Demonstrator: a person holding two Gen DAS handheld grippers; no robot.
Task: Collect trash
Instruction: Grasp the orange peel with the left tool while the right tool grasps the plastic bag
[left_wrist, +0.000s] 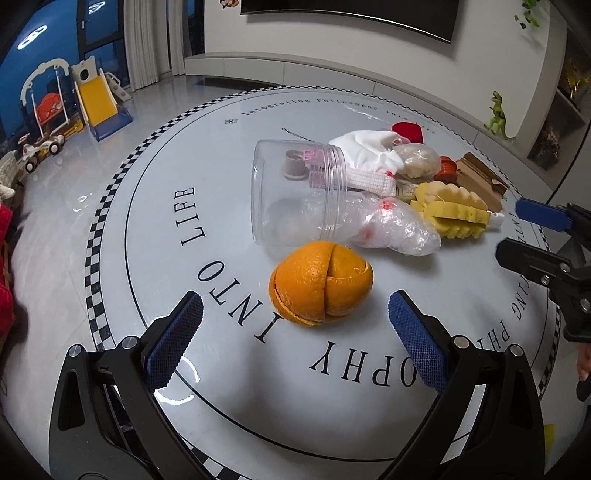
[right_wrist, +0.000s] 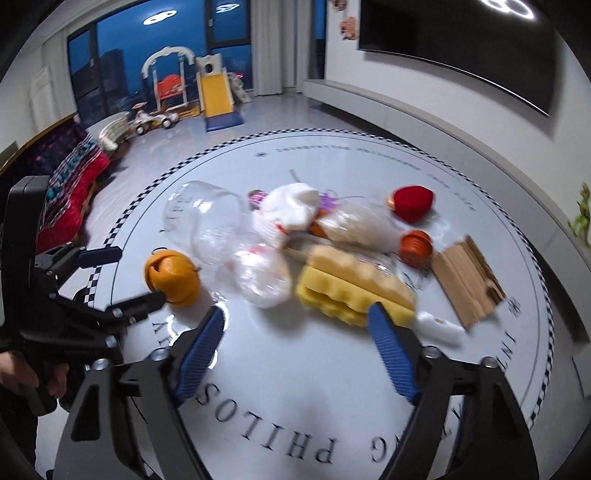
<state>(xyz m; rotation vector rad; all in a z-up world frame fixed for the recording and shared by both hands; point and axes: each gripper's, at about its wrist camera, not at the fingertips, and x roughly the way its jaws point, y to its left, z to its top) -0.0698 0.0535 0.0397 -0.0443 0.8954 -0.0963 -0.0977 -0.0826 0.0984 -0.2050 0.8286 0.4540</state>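
Note:
A pile of trash lies on the round white table (left_wrist: 229, 369). An orange peel (left_wrist: 320, 283) lies nearest, just ahead of my open, empty left gripper (left_wrist: 295, 310). Behind it lie a clear plastic jar (left_wrist: 295, 192) on its side, a crumpled plastic bag (left_wrist: 395, 229), a yellow sponge (left_wrist: 454, 214) and a white cloth (left_wrist: 369, 151). My right gripper (right_wrist: 297, 317) is open and empty, close in front of the yellow sponge (right_wrist: 354, 288). The orange peel also shows in the right wrist view (right_wrist: 171, 277), between the left gripper's fingers (right_wrist: 99, 256).
A red box (right_wrist: 412, 203), an orange cap (right_wrist: 415, 248), brown cardboard (right_wrist: 467, 280) and a small white bottle (right_wrist: 439, 326) lie at the pile's right. A green toy dinosaur (left_wrist: 498, 114) stands on a shelf. A sofa (right_wrist: 70, 192) and toy slide (right_wrist: 218, 96) stand beyond the table.

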